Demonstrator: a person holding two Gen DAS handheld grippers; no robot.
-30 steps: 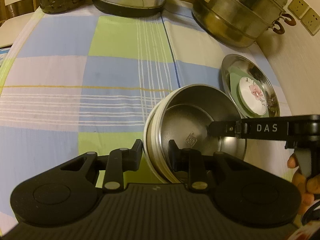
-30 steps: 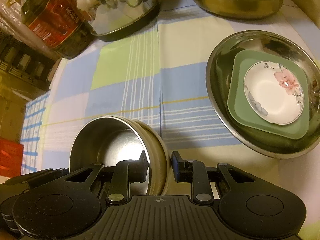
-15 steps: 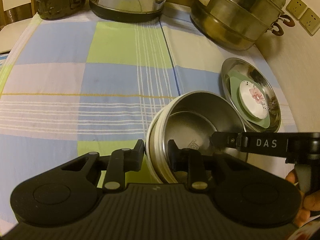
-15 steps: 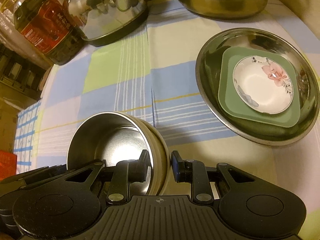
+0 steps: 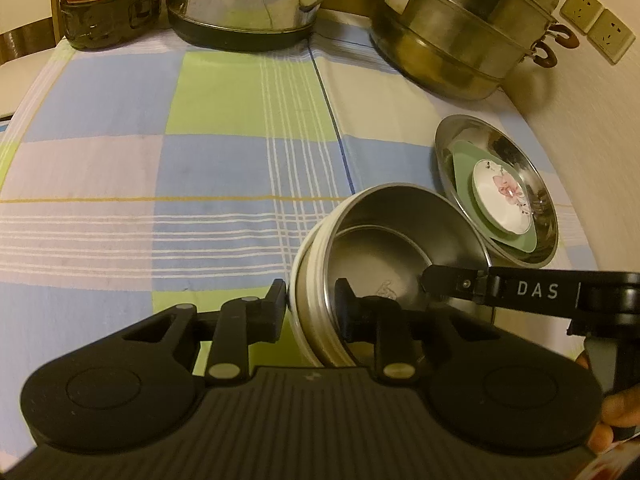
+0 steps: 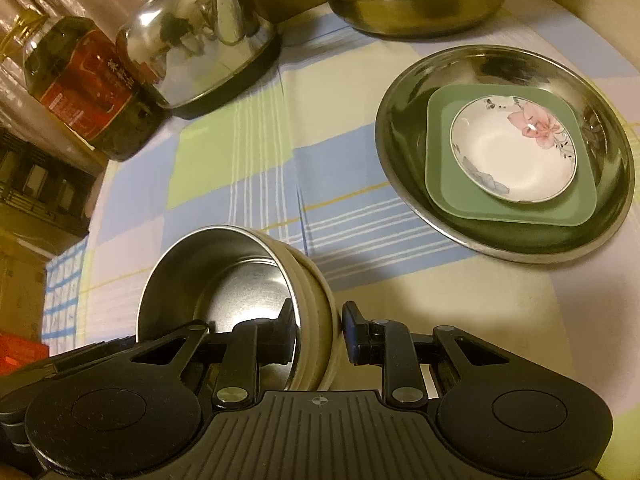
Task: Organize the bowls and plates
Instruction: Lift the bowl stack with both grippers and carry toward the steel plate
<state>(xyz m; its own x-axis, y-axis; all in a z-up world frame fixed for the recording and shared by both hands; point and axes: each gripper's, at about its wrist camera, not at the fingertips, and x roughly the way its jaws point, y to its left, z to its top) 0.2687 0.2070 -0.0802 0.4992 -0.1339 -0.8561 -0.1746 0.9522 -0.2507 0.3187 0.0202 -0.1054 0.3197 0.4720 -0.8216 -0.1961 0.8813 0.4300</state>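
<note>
Left wrist view takes in the table (image 5: 120, 152) under its checked cloth of blue, green and pale lilac squares. At the far edge stands a big tiered steel pot (image 5: 464, 28), and beside it a shiny kettle (image 5: 244, 4) and a dark oil bottle (image 5: 108, 0) with a red label.

Toward the right of the cloth sits a wide steel dish (image 6: 404, 120), round and shallow with a flared rim. A green square plate (image 6: 440, 184) with rounded corners lies inside it, and on that rests a small white saucer (image 6: 512, 152) painted with a pink flower.

Nearer the cameras is a steel bowl (image 5: 400, 216), brushed metal inside, cream-coloured on its outer wall with a grooved band below the rim. It is tilted, its mouth turned up and away, and it sits well short of the dish, over the cloth. A faint stamped mark shows on its inner bottom.

Both grippers clamp the bowl by opposite sides of its rim. The left gripper (image 5: 310, 306) has one finger inside the bowl and one against the cream outer wall. The right gripper (image 6: 318, 328) grips the same way on the other side, one finger inside against the metal, the other outside. In the left wrist view its arm reaches in from the right, and part of a hand (image 5: 616, 412) shows at the lower right edge.
</note>
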